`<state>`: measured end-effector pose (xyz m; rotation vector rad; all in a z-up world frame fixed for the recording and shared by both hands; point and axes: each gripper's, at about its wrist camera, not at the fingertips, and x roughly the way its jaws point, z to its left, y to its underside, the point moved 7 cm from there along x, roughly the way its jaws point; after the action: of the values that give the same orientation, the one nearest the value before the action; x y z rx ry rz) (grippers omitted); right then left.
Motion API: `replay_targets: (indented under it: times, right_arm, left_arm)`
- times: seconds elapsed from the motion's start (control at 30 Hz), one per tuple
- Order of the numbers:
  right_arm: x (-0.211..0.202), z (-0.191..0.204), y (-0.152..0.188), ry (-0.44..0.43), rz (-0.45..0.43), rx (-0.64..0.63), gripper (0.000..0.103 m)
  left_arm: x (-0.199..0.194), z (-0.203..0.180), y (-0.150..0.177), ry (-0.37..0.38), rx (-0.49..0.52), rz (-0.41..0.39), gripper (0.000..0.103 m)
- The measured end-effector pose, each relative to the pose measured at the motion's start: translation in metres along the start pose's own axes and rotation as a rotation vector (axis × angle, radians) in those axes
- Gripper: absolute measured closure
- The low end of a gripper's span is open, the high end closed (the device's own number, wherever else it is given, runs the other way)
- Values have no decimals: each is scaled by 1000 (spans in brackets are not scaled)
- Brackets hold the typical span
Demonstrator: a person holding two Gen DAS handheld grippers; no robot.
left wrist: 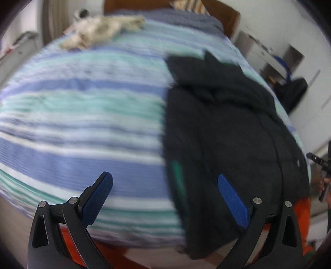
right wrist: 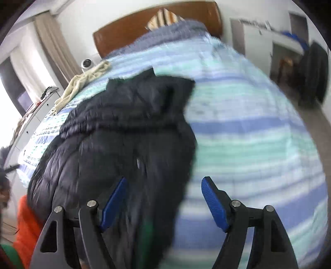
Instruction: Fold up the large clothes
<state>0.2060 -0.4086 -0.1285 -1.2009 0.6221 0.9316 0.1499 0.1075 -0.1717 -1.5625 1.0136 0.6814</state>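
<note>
A dark navy puffy jacket (left wrist: 227, 128) lies folded lengthwise on the striped bed cover (left wrist: 82, 115), on the right side in the left wrist view. It also shows in the right wrist view (right wrist: 124, 134), left of centre on the cover (right wrist: 258, 134). My left gripper (left wrist: 165, 182) is open and empty above the jacket's near left edge. My right gripper (right wrist: 165, 186) is open and empty above the jacket's near right edge. Both views are motion-blurred.
A beige towel (left wrist: 103, 29) lies at the far left of the bed near the brown headboard (right wrist: 144, 27). A striped pillow (right wrist: 163, 18) sits at the head. A white cabinet (right wrist: 269, 41) and a dark bag (right wrist: 314, 74) stand right of the bed. Orange cloth (right wrist: 26, 227) shows at the near edge.
</note>
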Motion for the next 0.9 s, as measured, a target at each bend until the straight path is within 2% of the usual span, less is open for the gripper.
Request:
replay_targets:
  times: [0.1, 0.2, 0.33, 0.4, 0.43, 0.47, 0.5, 0.57, 0.67, 0.83, 0.9]
  right_arm:
    - [0, 5, 41, -106, 74, 63, 26]
    - [12, 21, 75, -227, 139, 119, 26]
    - [34, 40, 79, -257, 162, 101, 25]
    - [41, 42, 77, -245, 186, 108, 28]
    - [41, 45, 74, -239, 201, 101, 35]
    - [39, 48, 72, -226, 211, 80, 63]
    - [36, 53, 68, -231, 214, 65, 71]
    - [30, 61, 63, -239, 210, 57, 79]
    - [16, 74, 46, -239, 186, 42, 81]
    - [-20, 94, 12, -310, 95, 38, 82]
    - [-30, 101, 6, -346, 87, 43, 82]
  left_arm:
    - [21, -25, 27, 20, 64, 70, 2]
    - [31, -46, 39, 8, 143, 77, 2]
    - [36, -54, 42, 19, 162, 109, 2]
    - [35, -56, 43, 29, 160, 132, 21]
    - [36, -56, 45, 27, 162, 138, 33]
    - [34, -56, 45, 25, 167, 142, 48]
    - [31, -57, 44, 29, 164, 142, 56]
    - [23, -59, 43, 54, 124, 144, 75]
    - [8, -64, 29, 75, 90, 112, 80]
    - [-45, -56, 7, 134, 44, 20, 85]
    - [-58, -47, 8, 152, 26, 12, 85]
